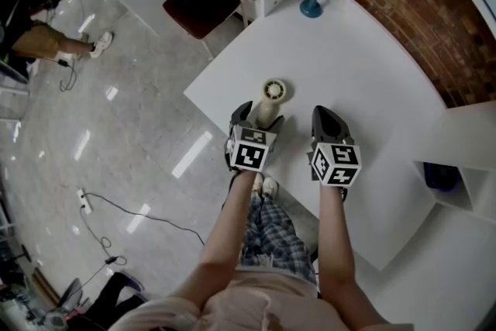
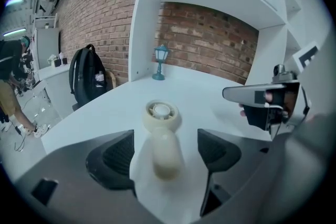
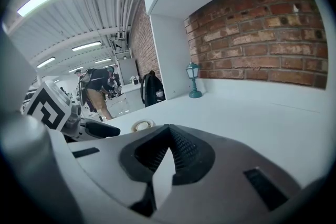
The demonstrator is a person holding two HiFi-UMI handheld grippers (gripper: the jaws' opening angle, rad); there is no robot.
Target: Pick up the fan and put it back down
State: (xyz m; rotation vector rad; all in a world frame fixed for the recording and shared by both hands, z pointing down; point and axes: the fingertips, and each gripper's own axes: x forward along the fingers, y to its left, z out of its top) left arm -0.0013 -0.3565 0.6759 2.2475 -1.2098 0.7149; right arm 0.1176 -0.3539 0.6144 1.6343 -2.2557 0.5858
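While your left tool [image 2: 165, 153] gapes round the cream plastic fan [image 2: 163, 136] lying on the white desk [image 1: 372, 74] — right tool [image 3: 167, 150] closed, empty — it looks either unlifted or already returned.

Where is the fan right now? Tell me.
Head view: the fan lies on the table near its left edge, its handle between the open left tongs, touching neither pad.

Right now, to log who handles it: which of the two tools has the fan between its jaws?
The left tool: its jaws stand apart, flanking the handle of the cream fan without pressing it. The right tool has its jaws shut on nothing.
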